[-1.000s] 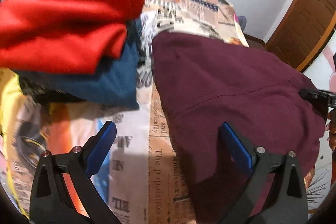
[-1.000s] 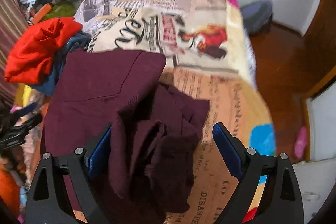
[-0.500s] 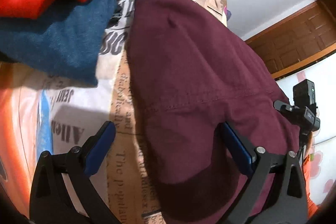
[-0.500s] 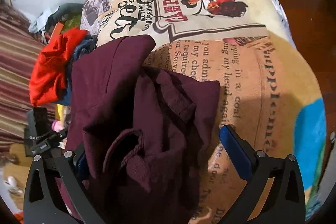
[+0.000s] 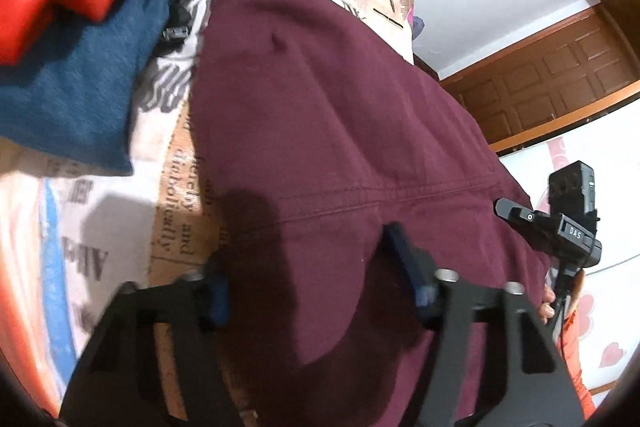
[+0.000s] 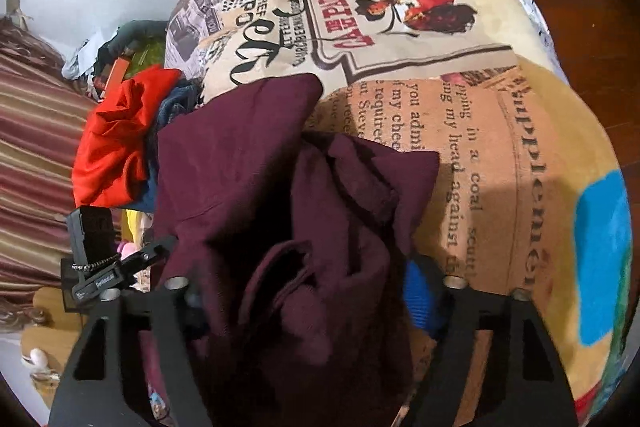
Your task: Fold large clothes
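**Both jaws closing on the near end of the maroon garment**

The maroon garment (image 5: 320,131) lies on the bed (image 6: 500,131), its long axis running away from both grippers toward the far wall. The near end sits directly under the jaws.

Left gripper (image 5: 316,275): jaws have just been closing. The garment's near left edge lies between them; the pads appear not yet to press the cloth, so they stand partly apart.

Right gripper (image 6: 316,303): jaws have just been closing. The bunched, crumpled right-hand portion of the garment fills the gap. Whether the pads already pinch it cannot be told; the left pad is hidden by fabric.

Judgement: each hand is nearest its own near corner. The coming move depends on both securing that near edge, then carrying it along the long axis. The red garment (image 6: 116,143) and blue garment (image 5: 72,99) lie just beside the left edge, a snag risk.
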